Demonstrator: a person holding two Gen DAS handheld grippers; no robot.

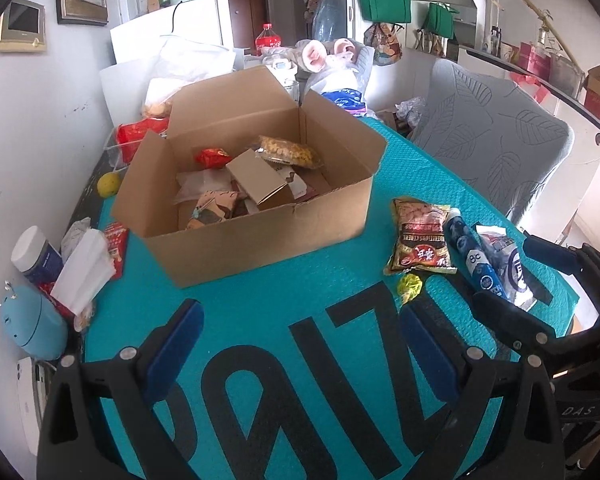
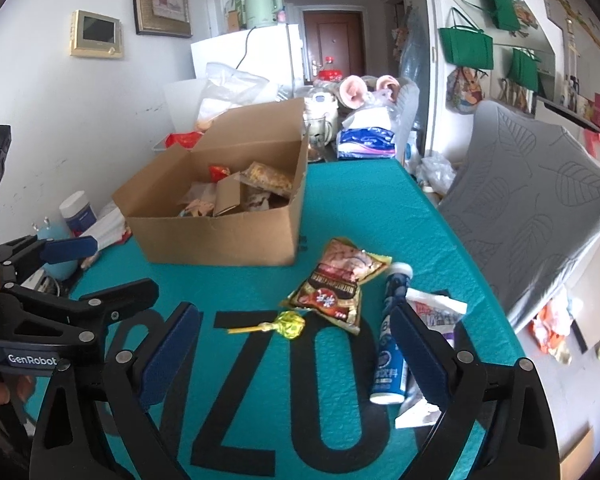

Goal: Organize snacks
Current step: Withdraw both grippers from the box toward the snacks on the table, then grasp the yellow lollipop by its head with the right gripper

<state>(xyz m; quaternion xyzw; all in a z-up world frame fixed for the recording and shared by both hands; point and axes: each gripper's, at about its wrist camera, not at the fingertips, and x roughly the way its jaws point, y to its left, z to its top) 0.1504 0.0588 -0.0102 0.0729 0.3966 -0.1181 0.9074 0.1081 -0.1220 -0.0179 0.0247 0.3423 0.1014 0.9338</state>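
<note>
An open cardboard box (image 1: 260, 236) (image 2: 220, 240) stands on the teal mat and holds several snack packs. To its right lie a brown peanut pack (image 1: 420, 240) (image 2: 336, 284), a yellow lollipop (image 1: 409, 287) (image 2: 290, 325), a blue tube (image 1: 474, 256) (image 2: 392, 344) and a white pouch (image 1: 508, 264) (image 2: 432, 312). My left gripper (image 1: 300, 344) is open and empty, low over the mat in front of the box. My right gripper (image 2: 296, 344) is open and empty, with the lollipop between its fingers and the tube by its right finger.
Along the wall left of the box are a white-capped jar (image 1: 36, 256), tissues (image 1: 84, 272), a light-blue container (image 1: 32, 328) and a yellow ball (image 1: 108, 185). A grey leaf-pattern chair (image 2: 532, 200) stands at the table's right. Clutter and a fridge (image 2: 252, 56) lie behind.
</note>
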